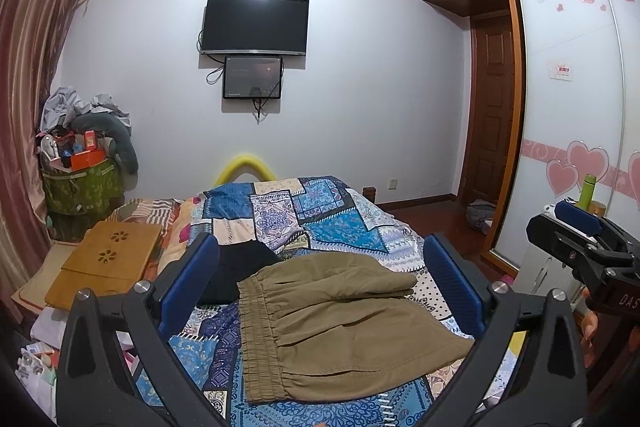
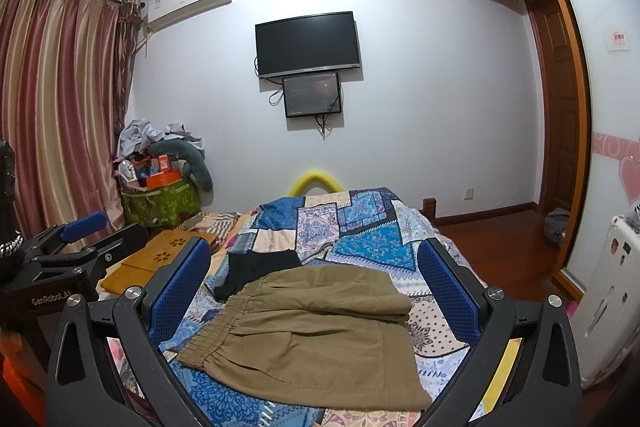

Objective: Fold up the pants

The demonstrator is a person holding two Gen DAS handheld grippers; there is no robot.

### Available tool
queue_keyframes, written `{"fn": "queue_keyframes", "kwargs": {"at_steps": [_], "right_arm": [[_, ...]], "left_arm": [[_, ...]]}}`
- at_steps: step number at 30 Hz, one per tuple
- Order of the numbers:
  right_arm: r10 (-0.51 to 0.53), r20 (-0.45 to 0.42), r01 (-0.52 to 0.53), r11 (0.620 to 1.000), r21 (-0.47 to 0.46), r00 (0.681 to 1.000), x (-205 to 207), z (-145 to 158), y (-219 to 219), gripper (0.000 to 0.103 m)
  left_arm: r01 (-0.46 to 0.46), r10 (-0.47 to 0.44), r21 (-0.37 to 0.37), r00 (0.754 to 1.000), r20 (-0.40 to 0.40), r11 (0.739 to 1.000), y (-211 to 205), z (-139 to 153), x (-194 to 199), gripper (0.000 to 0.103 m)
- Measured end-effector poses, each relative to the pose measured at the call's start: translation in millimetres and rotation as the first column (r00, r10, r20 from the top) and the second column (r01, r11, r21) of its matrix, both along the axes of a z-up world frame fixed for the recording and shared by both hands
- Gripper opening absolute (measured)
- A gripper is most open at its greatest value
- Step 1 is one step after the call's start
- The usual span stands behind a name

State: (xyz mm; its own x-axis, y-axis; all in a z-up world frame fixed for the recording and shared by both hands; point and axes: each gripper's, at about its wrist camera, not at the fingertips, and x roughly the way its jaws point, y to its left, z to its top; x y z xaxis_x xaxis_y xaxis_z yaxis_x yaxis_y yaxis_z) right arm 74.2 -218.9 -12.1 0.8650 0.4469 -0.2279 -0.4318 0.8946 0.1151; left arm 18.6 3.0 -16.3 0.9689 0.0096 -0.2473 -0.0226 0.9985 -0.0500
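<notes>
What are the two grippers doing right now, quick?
Left gripper: open, holding nothing, above the tan pants on the bed.
Right gripper: open, holding nothing, also above the pants.

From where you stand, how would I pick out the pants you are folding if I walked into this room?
Look at the bed with the blue patchwork quilt below the wall-mounted TV. On its near end lie the khaki pants, already folded over, elastic waistband toward the curtain side. A black garment lies just behind them; the pants are tan and nearer.
</notes>
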Motion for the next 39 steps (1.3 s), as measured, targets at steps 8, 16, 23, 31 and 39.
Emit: {"fn": "queue_keyframes", "kwargs": {"at_steps": [8, 16, 23, 31, 39], "right_arm": [[0.001, -0.003, -0.001, 1.000, 0.006, 1.000, 0.5, -1.0, -0.6, 0.103], [0.001, -0.008, -0.001, 1.000, 0.006, 1.000, 0.6, -3.4, -0.2, 0.103], [0.002, -0.014, -0.002, 1.000, 0.003, 1.000, 1.4, -4.8, -0.3, 0.103], [0.004, -0.035, -0.004, 1.000, -0.001, 0.999, 11.1, -7.7, 0.3, 0.103], [0.002, -0.063, -0.002, 1.000, -0.007, 0.998, 21.1, -13.3, 0.4, 0.103]], "left_arm": [[0.011, -0.011, -0.006, 1.000, -0.004, 1.000, -1.3, -1.2, 1.7, 0.103], [0.010, -0.010, 0.002, 1.000, -0.003, 1.000, -2.2, -0.3, 2.7, 0.103], [0.006, -0.006, 0.003, 1.000, -0.004, 1.000, -2.7, -1.9, 4.5, 0.103], [0.005, -0.005, 0.003, 1.000, -0.024, 1.000, -0.8, -4.6, 14.8, 0.103], [0.004, -0.004, 0.002, 0.999, -0.050, 1.000, 1.1, -12.3, 30.8, 0.103]]}}
